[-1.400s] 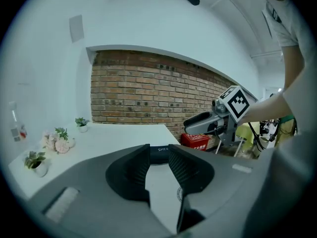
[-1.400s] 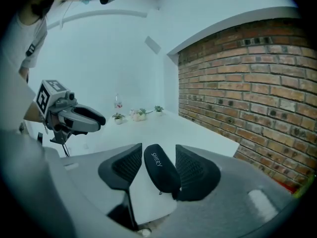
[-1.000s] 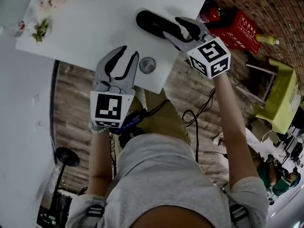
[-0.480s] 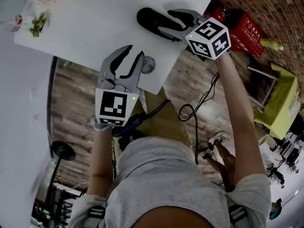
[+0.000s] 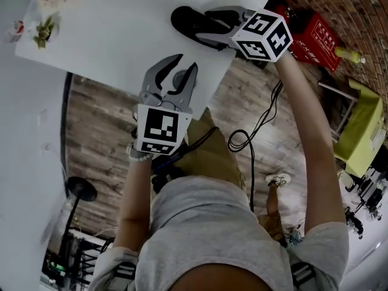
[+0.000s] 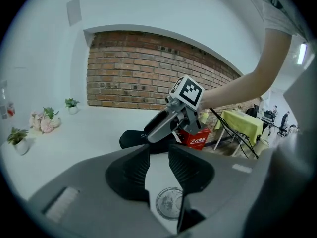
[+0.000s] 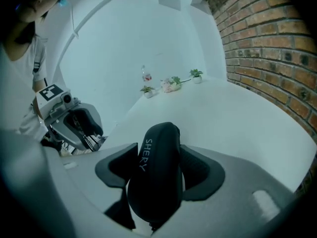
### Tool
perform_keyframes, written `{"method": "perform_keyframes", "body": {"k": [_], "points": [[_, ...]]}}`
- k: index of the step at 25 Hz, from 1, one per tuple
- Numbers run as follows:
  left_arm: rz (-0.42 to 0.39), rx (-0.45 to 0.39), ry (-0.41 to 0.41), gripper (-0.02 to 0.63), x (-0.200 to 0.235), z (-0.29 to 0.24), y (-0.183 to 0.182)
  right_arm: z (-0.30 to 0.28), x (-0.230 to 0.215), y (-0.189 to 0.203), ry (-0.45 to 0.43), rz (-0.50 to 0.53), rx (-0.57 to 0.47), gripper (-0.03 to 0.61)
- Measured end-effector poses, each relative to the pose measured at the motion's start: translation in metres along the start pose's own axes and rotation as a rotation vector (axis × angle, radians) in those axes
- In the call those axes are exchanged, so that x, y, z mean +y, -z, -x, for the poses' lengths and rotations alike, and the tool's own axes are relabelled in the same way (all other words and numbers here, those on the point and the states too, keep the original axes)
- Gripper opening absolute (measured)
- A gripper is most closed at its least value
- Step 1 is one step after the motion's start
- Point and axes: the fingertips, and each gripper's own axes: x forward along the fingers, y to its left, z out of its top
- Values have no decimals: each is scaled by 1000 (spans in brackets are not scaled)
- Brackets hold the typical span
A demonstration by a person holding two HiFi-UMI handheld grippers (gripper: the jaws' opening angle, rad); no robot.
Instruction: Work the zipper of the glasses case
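1. I'm holding the right hand-held gripper [image 7: 158, 150] with its jaws spread wide, straddling the near end of the glasses case [image 5: 183, 20]. The pads are sitting right at its sides, and I can't tell if they're touching.
2. The glasses case is lying flat on the table [image 5: 121, 29], by the edge on my right, lettering facing up.
3. I'm holding the left hand-held gripper [image 6: 158, 151] over the table's near corner, jaws partly apart, gripping nothing.
4. A round disc [image 6: 171, 203] is sitting on the table under those jaws, apart from the glasses case.
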Motion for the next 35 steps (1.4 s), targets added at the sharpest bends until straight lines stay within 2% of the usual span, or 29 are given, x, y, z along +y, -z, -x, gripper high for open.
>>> {"method": "perform_keyframes", "body": {"k": [5,10,18,30,35], "points": [[-50,52,49,120,-19,-16,9,0,-4,-1,-59,-61,-14,265],[-31,72,100,120,-38,-37,12,2,-8,-2,-117,-124,-48,264],[-8,140,48,127,-38,-78,22,4,-10,-5,-166,-172,-71,264],[66,220,28,132,-43,-107,32,4,-10,-8,-199,-191,-100,264],[47,251,-4,105,-43,-110,36,4,-10,-7,-196,-195,-122,264]]}}
